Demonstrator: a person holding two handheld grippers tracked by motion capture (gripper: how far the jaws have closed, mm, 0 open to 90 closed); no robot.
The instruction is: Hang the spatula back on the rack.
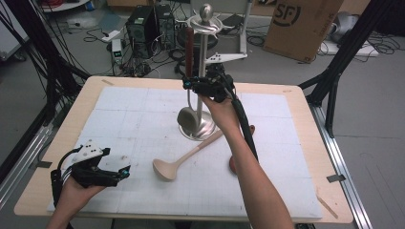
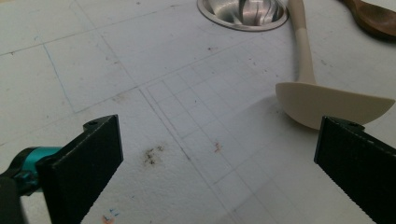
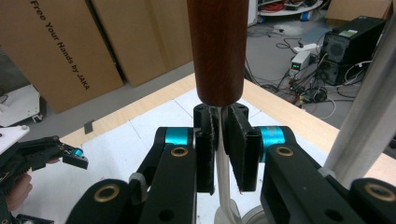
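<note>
So the thing in hand is a metal ladle (image 1: 189, 102) with a dark reddish wooden handle, hanging upright on the steel utensil stand (image 1: 204, 62) near the far middle of the white mat (image 1: 119, 114). Its bowl sits low, right beside the stand's round base, and the wooden grip reaches up toward the ring at the top of the pole. The right gripper (image 1: 203, 86) is clamped on the thin metal shank just below the wooden grip; in the right gripper view you can see the shank pinched between the two black pads (image 3: 236, 140), with the brown handle (image 3: 218, 46) rising straight above them (can't tell from here whether the handle is hooked on the ring or just next to it).

Moving out from there: a cream-coloured plastic ladle (image 1: 184, 160) lies flat on the mat in front of the stand, handle pointing back toward the base, bowl toward the person. A dark brown wooden spoon (image 2: 371, 16) lies further right, mostly hidden behind the right forearm in the high view.

The left gripper (image 1: 102, 171) is way off at the near left corner of the mat, jaws spread wide with nothing between them. In its own view the cream ladle's bowl (image 2: 334, 105) sits just past the right-hand jaw, not touching it.
</note>
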